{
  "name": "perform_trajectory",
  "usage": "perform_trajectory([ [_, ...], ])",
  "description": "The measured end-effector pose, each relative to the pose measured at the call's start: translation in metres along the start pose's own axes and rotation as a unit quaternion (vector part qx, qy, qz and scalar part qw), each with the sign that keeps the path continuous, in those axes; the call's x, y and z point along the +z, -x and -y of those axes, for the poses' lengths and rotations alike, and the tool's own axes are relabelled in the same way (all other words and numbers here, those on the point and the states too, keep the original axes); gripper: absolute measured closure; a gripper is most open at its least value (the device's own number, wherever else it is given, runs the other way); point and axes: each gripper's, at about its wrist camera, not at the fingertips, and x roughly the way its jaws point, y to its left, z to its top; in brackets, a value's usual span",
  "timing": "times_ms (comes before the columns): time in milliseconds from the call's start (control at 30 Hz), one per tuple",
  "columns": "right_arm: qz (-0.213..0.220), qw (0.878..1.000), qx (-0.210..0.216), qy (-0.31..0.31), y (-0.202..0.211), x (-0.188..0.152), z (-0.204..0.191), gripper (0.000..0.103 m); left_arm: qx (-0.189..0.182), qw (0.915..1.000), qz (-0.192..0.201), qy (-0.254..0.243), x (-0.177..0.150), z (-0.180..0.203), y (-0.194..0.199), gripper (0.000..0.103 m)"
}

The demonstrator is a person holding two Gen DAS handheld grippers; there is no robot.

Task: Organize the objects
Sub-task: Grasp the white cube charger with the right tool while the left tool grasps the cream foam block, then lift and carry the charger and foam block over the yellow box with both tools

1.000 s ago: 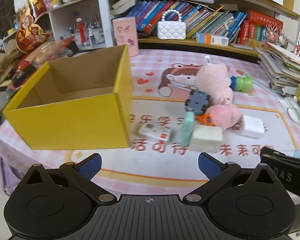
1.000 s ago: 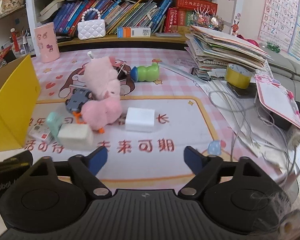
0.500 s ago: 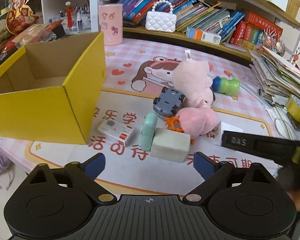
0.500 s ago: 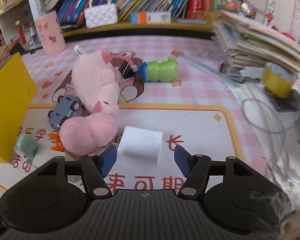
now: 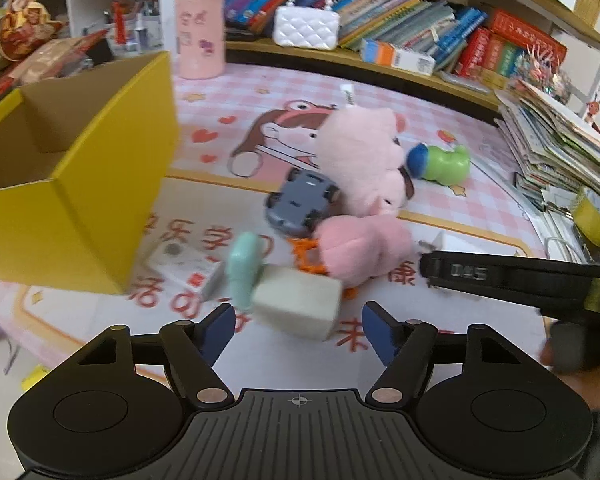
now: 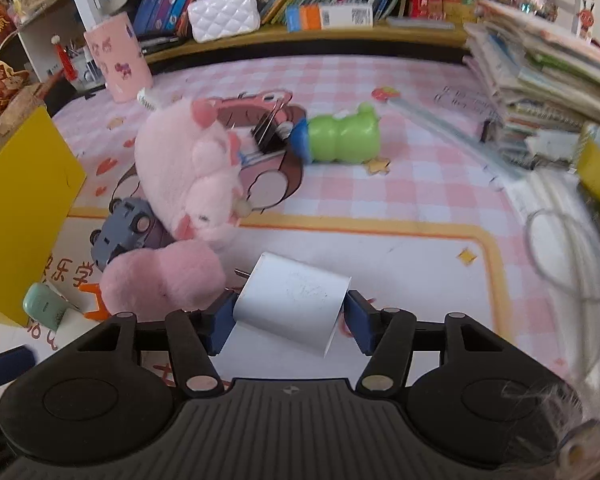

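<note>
Your right gripper (image 6: pixel 286 318) sits spread around the smooth white boxy charger (image 6: pixel 292 306) at lower centre, prongs pointing upper left toward the fuzzy pink plush (image 6: pixel 162 280). Your left gripper (image 5: pixel 298 330) is released.

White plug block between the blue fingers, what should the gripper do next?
Probably close the right hand-held gripper on the white plug block. Its fingers already sit on both sides, open, and the yellow box waits empty nearby.

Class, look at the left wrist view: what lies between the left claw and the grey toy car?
In the left wrist view, a pale block sits just ahead of the open left claw. Beyond it lie orange plastic and a pink plush, then the grey toy car.
</note>
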Motion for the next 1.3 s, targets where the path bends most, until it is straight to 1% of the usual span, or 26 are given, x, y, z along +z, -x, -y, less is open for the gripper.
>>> perform_trajectory([
  [33,0.003,1.000,-0.001,0.001,0.004,0.001,0.002,0.047,0.002,1.0000,-0.006,-0.001,0.001,0.003,-0.005,0.033],
  [100,0.010,1.000,-0.003,0.003,0.013,0.001,0.008,0.047,0.017,0.9997,-0.014,-0.003,0.004,0.008,-0.015,0.033],
  [233,0.015,1.000,-0.012,0.004,0.022,-0.001,0.016,0.046,0.033,0.9993,-0.012,-0.009,0.004,0.014,-0.024,0.033],
  [300,0.009,1.000,-0.015,0.005,0.020,-0.003,0.017,0.046,0.042,0.9990,-0.009,-0.013,0.004,0.016,-0.027,0.038],
  [333,0.005,1.000,-0.015,0.004,0.019,-0.004,0.017,0.046,0.047,0.9988,-0.007,-0.014,0.004,0.016,-0.028,0.047],
  [367,0.002,1.000,-0.015,0.004,0.019,-0.006,0.017,0.046,0.051,0.9986,-0.005,-0.015,0.004,0.014,-0.027,0.051],
  [467,0.000,1.000,-0.015,0.003,0.018,-0.007,0.013,0.046,0.040,0.9991,-0.003,-0.012,0.004,0.010,-0.022,0.058],
  [533,0.003,1.000,-0.012,0.004,0.020,-0.008,0.008,0.046,0.030,0.9994,-0.002,-0.017,0.003,0.010,-0.017,0.059],
  [700,0.011,1.000,-0.009,0.007,0.025,-0.010,-0.004,0.046,0.011,0.9995,0.001,-0.029,-0.001,0.008,-0.005,0.059],
  [933,0.023,0.999,-0.031,-0.004,0.041,-0.019,-0.021,0.046,-0.014,0.9992,0.015,-0.034,-0.004,-0.009,0.010,0.059],
  [1133,0.032,0.998,-0.046,-0.024,0.058,-0.036,-0.049,0.046,-0.037,0.9979,0.017,-0.051,-0.014,-0.036,0.026,0.059],
  [1300,0.028,0.998,-0.050,-0.029,0.072,-0.057,-0.089,0.046,-0.038,0.9986,0.017,-0.034,-0.027,-0.080,0.044,0.059],
])
